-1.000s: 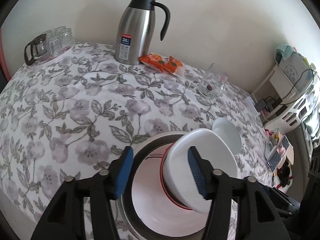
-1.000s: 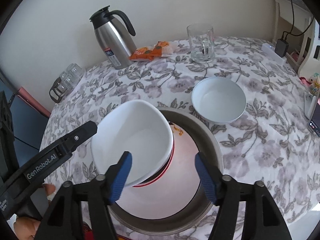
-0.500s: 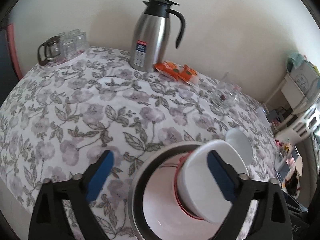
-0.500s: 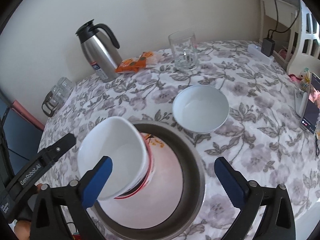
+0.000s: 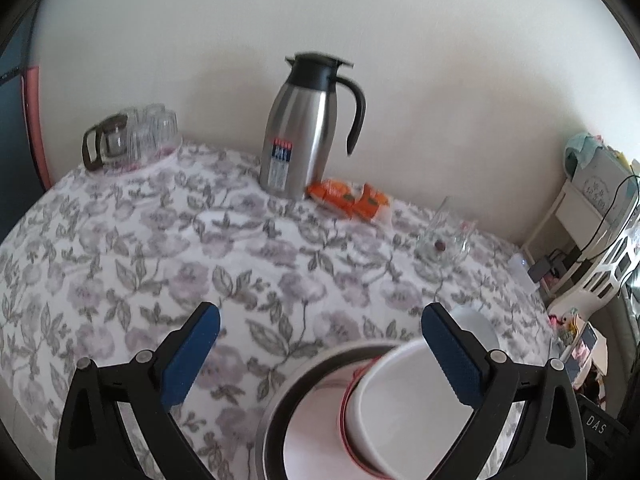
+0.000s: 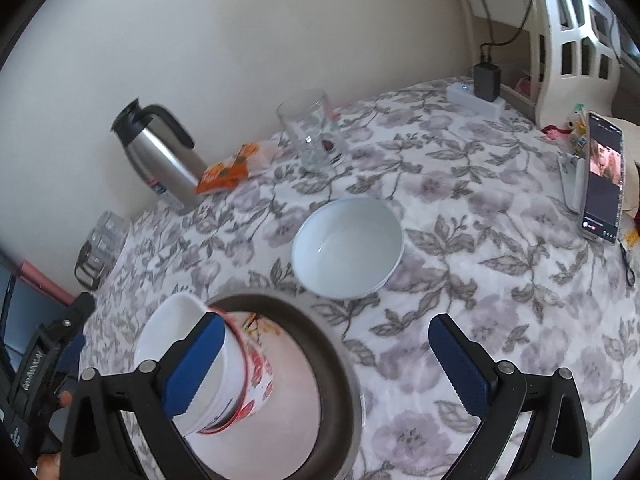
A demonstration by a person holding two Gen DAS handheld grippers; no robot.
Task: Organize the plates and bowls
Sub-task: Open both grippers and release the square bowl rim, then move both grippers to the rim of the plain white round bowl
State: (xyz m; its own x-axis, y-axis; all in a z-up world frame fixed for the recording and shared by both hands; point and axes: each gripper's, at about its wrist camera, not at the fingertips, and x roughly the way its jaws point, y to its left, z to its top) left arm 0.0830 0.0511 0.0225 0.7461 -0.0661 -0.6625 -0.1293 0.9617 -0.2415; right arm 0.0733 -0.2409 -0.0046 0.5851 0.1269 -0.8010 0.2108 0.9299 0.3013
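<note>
A large plate with a dark rim [image 6: 332,352] lies on the floral tablecloth near the front edge. Two nested bowls sit in it: a white bowl [image 6: 168,340] inside a red-rimmed flowered bowl [image 6: 256,376]. They also show in the left wrist view [image 5: 396,412]. A second white bowl [image 6: 347,246] stands alone on the cloth beyond the plate. My left gripper [image 5: 320,356] is open and empty, above the plate's left side. My right gripper [image 6: 324,368] is open and empty above the plate.
A steel thermos jug [image 5: 306,128], orange snack packets [image 5: 348,200] and a glass mug [image 6: 312,136] stand at the back. Several glasses [image 5: 132,136] sit far left. A phone [image 6: 604,176] and a power strip [image 6: 476,100] lie at the right edge.
Both grippers have opened wide, let go of the white bowl and pulled back and up. The white bowl now rests nested in the flowered bowl on the plate.
</note>
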